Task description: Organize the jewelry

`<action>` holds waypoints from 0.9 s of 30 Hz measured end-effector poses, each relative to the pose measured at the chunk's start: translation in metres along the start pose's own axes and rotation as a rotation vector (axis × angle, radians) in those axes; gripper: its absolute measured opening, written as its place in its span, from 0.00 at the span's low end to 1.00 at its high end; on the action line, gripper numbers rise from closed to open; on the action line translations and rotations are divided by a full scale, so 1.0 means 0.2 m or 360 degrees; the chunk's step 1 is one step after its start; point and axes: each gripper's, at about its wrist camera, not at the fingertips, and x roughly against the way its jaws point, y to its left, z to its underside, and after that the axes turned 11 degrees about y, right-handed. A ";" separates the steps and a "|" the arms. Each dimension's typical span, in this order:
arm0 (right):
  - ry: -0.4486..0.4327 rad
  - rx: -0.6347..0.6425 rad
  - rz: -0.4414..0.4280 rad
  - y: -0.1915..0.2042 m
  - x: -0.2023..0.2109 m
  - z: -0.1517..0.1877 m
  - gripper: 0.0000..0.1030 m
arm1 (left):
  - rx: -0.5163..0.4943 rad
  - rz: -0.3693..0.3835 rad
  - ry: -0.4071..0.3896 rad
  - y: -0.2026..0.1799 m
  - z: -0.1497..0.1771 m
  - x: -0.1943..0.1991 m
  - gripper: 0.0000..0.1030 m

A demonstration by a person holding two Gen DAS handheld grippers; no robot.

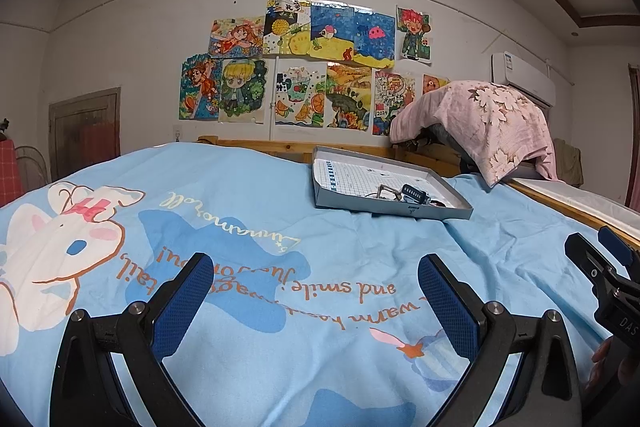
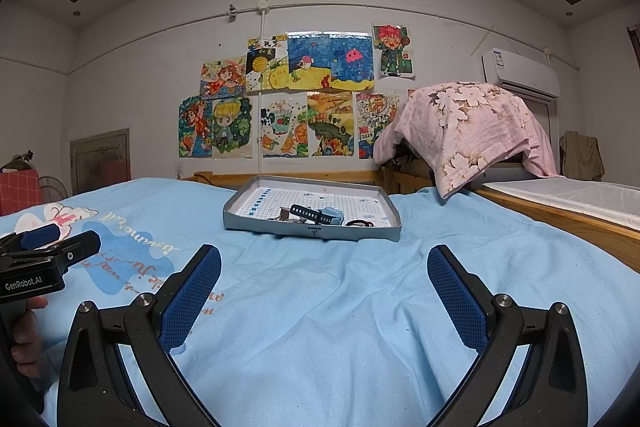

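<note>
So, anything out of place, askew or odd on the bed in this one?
Nothing looks damaged or spilled. The grey tray sits slightly skewed on the blue bedsheet, its items, a watch among them, bunched toward its near edge. Both the left gripper and right gripper are open and empty.

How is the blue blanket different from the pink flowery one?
The blue blanket lies spread flat over the bed, while the pink flowery blanket is draped in a hump over something beside it. The blue blanket shows a bunny and writing; the pink flowery blanket shows blossoms. The grey tray sits on the blue blanket only. Both are cloth.
</note>
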 end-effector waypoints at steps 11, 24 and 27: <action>0.0003 0.0003 -0.0002 0.00 0.00 0.00 0.98 | -0.0003 0.0000 -0.0002 0.00 0.00 0.00 1.00; 0.0003 0.0004 -0.0003 0.01 0.00 0.00 0.99 | -0.0003 -0.0004 -0.0005 0.01 0.00 -0.01 1.00; 0.0005 0.0004 -0.0002 0.01 0.00 0.00 0.98 | 0.0001 -0.0018 -0.0015 0.02 0.00 -0.01 1.00</action>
